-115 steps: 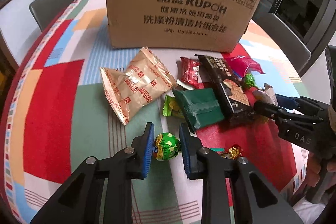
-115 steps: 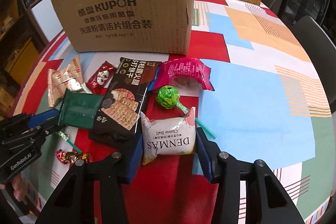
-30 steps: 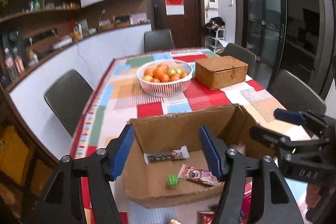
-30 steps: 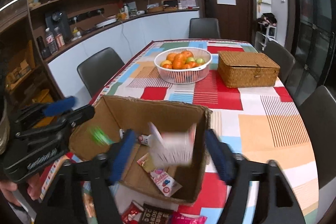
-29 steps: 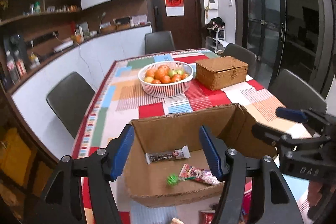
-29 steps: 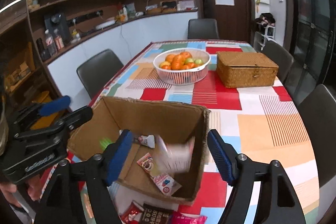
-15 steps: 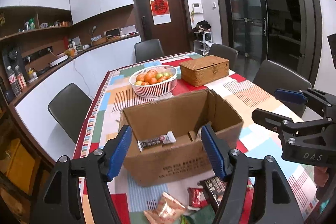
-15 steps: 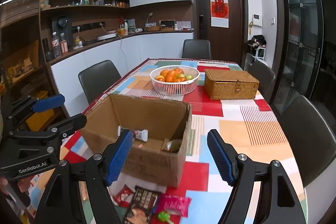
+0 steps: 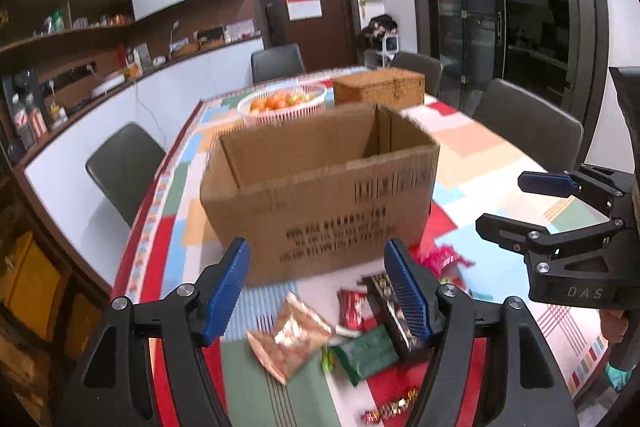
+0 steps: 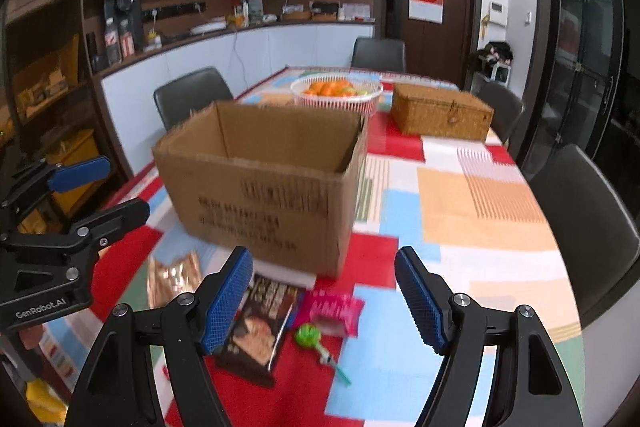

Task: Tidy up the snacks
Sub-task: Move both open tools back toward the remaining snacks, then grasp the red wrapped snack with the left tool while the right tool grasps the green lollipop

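An open cardboard box (image 9: 320,195) (image 10: 264,187) stands on the patterned table; its inside is hidden from here. In front of it lie loose snacks: a gold packet (image 9: 290,337) (image 10: 172,279), a green packet (image 9: 368,351), a small red packet (image 9: 352,309), a dark biscuit pack (image 9: 394,311) (image 10: 260,323), a pink packet (image 10: 332,311), a green lollipop (image 10: 310,335) and foil candies (image 9: 390,407). My left gripper (image 9: 318,293) is open and empty, raised in front of the box. My right gripper (image 10: 324,301) is open and empty too.
Behind the box are a white basket of oranges (image 9: 282,103) (image 10: 336,91) and a wicker box (image 9: 380,87) (image 10: 440,115). Grey chairs (image 9: 124,167) (image 10: 584,211) stand around the table. The other gripper shows at each view's side (image 9: 560,223) (image 10: 64,211).
Both grippers have dropped lower and pulled back from above the box; earlier they released a green candy and a white packet into it. The snacks on the table have come into view.
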{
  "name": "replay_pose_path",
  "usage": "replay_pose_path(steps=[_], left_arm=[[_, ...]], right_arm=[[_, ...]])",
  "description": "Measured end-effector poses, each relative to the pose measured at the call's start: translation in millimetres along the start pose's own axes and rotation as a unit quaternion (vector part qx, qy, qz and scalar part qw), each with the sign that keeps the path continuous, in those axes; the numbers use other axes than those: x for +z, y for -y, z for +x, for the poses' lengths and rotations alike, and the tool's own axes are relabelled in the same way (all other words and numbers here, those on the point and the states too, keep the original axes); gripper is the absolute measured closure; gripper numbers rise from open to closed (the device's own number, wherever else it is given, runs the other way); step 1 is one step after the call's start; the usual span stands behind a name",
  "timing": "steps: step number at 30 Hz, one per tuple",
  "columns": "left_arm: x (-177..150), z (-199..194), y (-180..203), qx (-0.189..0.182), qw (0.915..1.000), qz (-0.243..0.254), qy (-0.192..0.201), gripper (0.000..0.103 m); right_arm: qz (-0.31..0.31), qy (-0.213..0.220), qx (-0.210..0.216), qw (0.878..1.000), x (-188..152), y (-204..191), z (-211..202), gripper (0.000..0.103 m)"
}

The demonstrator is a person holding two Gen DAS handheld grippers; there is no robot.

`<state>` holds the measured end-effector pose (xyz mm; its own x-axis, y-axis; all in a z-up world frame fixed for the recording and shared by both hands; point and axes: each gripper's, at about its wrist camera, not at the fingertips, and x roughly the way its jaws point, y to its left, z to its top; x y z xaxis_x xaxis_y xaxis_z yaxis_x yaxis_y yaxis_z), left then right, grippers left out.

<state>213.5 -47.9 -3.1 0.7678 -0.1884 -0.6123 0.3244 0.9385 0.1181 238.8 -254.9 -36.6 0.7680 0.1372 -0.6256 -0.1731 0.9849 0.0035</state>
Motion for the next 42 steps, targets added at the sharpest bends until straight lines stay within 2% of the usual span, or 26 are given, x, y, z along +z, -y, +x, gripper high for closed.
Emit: replay_pose_path(steps=[8, 18, 26, 29, 42], left_arm=[[-39, 11, 3, -0.012, 0.9985, -0.009, -0.053, 0.034], [-69, 34, 10, -0.031, 0.9942, 0.0, -0.103, 0.034], [-65, 60, 8, -0.043, 0.9925, 0.01, -0.114, 0.035], [-61, 71, 8, -0.057, 0.9915, 0.009, -0.116, 0.04], [-53, 122, 12, -0.083, 0.9843, 0.019, -0.155, 0.057]], right_arm=[[0.004, -0.059, 0.015, 0.998, -37, -8, 17, 0.029], [0.009, -0.119, 0.031, 0.992, -70, -11, 37, 0.029], [0.014, -0.144, 0.03, 0.989, -74, -8, 59, 0.029], [0.017, -0.15, 0.033, 0.988, -73, -6, 66, 0.03], [0.037, -0.173, 0.044, 0.983, -72, 4, 92, 0.047]])
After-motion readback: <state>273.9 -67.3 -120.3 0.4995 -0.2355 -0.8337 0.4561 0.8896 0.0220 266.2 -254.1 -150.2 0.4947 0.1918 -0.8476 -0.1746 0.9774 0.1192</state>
